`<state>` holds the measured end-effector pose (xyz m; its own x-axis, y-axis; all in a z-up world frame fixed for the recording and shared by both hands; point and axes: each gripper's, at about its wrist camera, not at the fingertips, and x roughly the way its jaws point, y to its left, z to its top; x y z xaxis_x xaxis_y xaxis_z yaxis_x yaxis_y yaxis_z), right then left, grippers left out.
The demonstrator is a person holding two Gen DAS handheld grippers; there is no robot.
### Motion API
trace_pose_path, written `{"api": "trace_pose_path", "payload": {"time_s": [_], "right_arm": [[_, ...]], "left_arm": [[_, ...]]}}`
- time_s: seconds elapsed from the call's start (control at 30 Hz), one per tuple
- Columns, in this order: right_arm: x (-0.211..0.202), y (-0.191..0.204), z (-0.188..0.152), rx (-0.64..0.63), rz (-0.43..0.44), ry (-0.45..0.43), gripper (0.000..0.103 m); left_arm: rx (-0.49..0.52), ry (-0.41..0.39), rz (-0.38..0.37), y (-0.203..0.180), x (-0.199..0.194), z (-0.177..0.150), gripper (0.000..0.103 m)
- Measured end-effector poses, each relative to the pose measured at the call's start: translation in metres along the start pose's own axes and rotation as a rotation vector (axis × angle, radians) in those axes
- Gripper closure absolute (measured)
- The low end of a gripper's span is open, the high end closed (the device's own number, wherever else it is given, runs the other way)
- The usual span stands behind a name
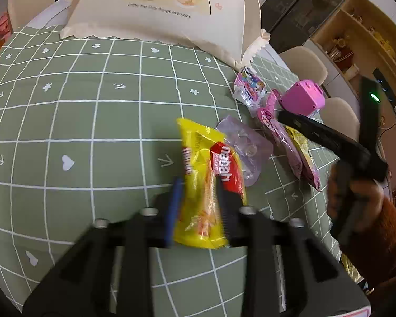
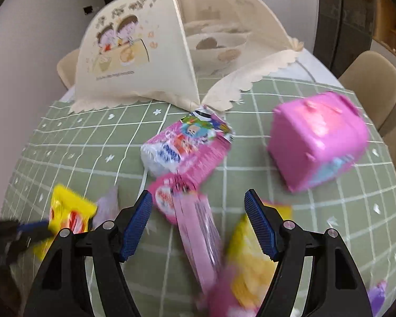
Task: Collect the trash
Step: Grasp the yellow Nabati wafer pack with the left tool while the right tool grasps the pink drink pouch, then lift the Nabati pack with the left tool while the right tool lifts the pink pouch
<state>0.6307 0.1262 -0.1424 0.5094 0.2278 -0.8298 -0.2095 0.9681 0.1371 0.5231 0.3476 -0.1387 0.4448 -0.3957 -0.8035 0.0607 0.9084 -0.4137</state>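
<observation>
We see the yellow snack wrapper [image 1: 202, 185] standing between the two fingers of the left tool [image 1: 198, 200], lifted clear of the bench [image 1: 79, 121]; the pads press its sides, so this tool is pinching the wrapper. In the right wrist view the same wrapper [image 2: 68, 214] appears at the lower left, with a blue-padded finger against it.

Just beside the wrapper on the bench lies a clear crumpled plastic bag [image 1: 246, 148]. Next to that lies a long pink packet [image 1: 279, 132], and a yellow packet [image 1: 303, 148] partly covered by it. Further back sits a pink and white wrapper with cartoon print [image 1: 249, 87], and beside it a pink plastic box [image 1: 302, 96].

We find the right tool [image 2: 198, 219] with its fingers spread wide apart, hovering over the long pink packet [image 2: 195, 227]; nothing is gripped between its blue pads [image 2: 136, 224]. The yellow packet [image 2: 248, 259] lies under its right finger. From the left wrist view we see the right tool [image 1: 330, 134] held by a hand in a brown sleeve [image 1: 367, 211].

The bench carries a green cloth with a white grid. At its far side stands a cream folding food cover [image 1: 166, 8] printed with cartoon children. Pale chairs [image 2: 372, 84] stand around the bench
</observation>
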Motion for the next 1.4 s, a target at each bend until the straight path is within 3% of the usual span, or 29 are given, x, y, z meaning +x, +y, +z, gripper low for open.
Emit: {"api": "trace_pose_path", "payload": {"time_s": [0.27,0.43,0.57,0.67,0.73,0.83,0.9,1.23,1.4], "right_arm": [[0.051,0.004,0.03,0.171,-0.06,0.004,0.034],[0.066,0.005,0.048,0.211,-0.094,-0.032,0.034],[0.077,0.014,0.06,0.184,-0.162,-0.033,0.034],[0.087,0.029,0.065,0.067,-0.246,-0.006,0.033],[0.085,0.031,0.062,0.002,-0.217,0.014,0.033],[0.071,0.022,0.05,-0.013,-0.132,0.039,0.07],[0.054,0.015,0.041,-0.023,-0.081,0.034,0.083],[-0.064,-0.002,0.022,-0.033,0.002,-0.122,0.087],[-0.104,-0.019,-0.008,-0.014,-0.04,-0.134,0.087]], "left_arm": [[-0.052,-0.058,-0.001,0.016,-0.019,-0.006,0.061],[-0.089,-0.062,0.012,0.03,-0.023,-0.013,0.059],[-0.115,-0.055,0.028,0.038,-0.023,-0.018,0.059],[-0.119,-0.05,0.03,0.039,-0.022,-0.019,0.058],[-0.115,-0.047,0.026,0.038,-0.023,-0.018,0.058],[-0.107,-0.044,0.008,0.034,-0.022,-0.017,0.055],[-0.104,-0.039,-0.006,0.031,-0.02,-0.016,0.053],[-0.072,-0.006,-0.029,0.003,-0.005,-0.009,0.046],[-0.058,0.025,0.071,-0.006,0.012,-0.008,0.046]]}}
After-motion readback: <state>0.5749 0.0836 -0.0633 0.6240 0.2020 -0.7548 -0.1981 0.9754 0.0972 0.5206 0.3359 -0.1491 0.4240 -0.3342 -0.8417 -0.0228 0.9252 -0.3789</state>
